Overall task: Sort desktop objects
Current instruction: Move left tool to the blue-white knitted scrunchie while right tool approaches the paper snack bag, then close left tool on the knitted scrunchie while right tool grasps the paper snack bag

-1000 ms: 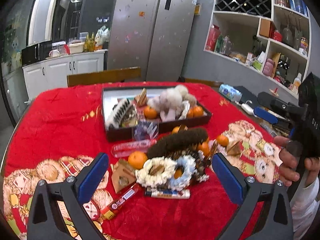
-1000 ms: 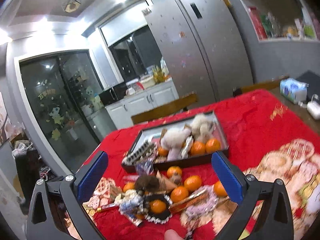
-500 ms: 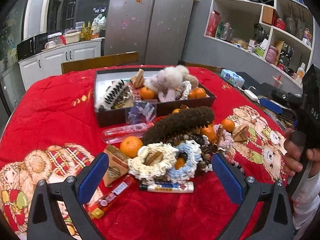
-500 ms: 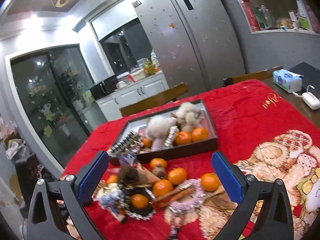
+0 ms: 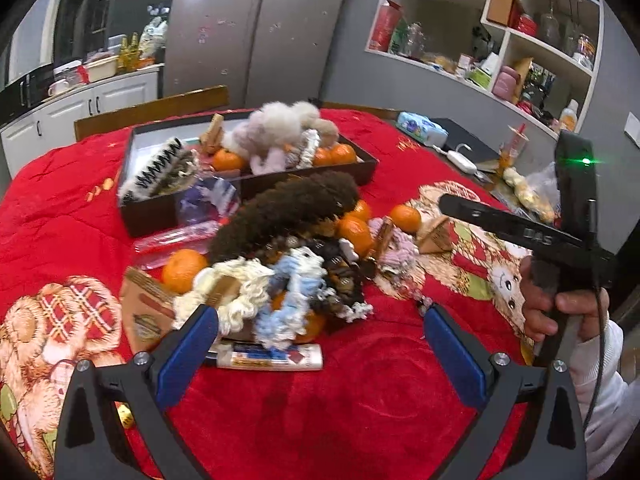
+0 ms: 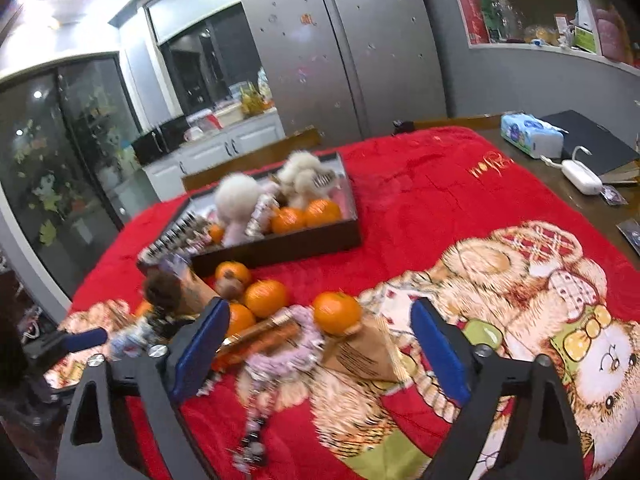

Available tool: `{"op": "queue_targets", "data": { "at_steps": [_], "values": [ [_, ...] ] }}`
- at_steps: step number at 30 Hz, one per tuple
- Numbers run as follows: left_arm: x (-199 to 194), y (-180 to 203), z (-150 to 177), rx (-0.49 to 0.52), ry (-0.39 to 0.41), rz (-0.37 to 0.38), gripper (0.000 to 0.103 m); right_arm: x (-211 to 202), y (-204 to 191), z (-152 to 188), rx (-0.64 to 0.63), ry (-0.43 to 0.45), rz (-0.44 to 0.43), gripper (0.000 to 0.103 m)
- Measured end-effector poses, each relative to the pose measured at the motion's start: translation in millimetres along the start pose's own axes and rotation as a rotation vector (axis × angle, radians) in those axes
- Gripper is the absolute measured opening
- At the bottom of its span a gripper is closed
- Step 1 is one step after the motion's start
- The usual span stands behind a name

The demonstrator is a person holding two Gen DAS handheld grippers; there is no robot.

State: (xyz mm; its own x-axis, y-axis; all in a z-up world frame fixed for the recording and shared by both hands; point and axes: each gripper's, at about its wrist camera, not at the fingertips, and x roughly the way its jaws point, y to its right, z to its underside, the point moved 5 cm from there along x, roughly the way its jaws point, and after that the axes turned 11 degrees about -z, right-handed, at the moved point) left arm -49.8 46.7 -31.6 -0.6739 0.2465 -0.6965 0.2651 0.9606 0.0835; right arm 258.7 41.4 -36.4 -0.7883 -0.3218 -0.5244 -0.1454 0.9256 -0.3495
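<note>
Closing right claw (image 6: 316, 344) hovered over pink scrunchie (image 6: 280, 354), nothing pinched; left claw (image 5: 320, 344) spread wide before clutter pile (image 5: 288, 264), just beside dark tray (image 5: 248, 188).

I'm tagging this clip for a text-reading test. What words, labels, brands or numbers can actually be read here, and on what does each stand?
"DAS": on the black body of the right gripper, seen from the left wrist.
Gold lettering on the red blanket: stylised, not legible.
Label on the tube by the left gripper: blurred.
Print on the brown paper packet: too small.
Tissue pack: no readable words.
</note>
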Motion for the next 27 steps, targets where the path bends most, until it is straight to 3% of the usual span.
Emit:
{"op": "queue_targets", "data": {
  "at_steps": [2, 5, 10, 13, 15, 22, 24, 27],
  "values": [
    [3, 3, 1, 0.002, -0.005, 0.010, 0.101, 6, 6, 4, 0.010, -0.021, 0.017, 0.076],
    [7, 3, 1, 0.001, -0.012, 0.007, 0.100, 13, 12, 12, 0.025, -0.053, 0.029, 0.070],
    [13, 1, 1, 0.000, -0.014, -0.010, 0.088, 22, 18, 21, 0.038, -0.104, 0.028, 0.069],
    [17, -3, 1, -0.007, -0.018, -0.041, 0.074, 27, 25, 26, 0.060, -0.130, 0.037, 0.069],
    [18, -9, 1, -0.020, -0.019, -0.067, 0.058, 29, 28, 29, 0.073, -0.146, 0.044, 0.069],
    [14, -19, -1, -0.040, -0.002, -0.081, 0.032, 29, 36, 32, 0.110, -0.151, 0.053, 0.056],
    [10, -22, -3, -0.049, 0.014, -0.098, 0.013, 27, 36, 32, 0.114, -0.148, 0.052, 0.055],
    [9, -24, -3, -0.059, 0.015, -0.091, 0.012, 26, 36, 32, 0.111, -0.146, 0.052, 0.055]
  ]
}}
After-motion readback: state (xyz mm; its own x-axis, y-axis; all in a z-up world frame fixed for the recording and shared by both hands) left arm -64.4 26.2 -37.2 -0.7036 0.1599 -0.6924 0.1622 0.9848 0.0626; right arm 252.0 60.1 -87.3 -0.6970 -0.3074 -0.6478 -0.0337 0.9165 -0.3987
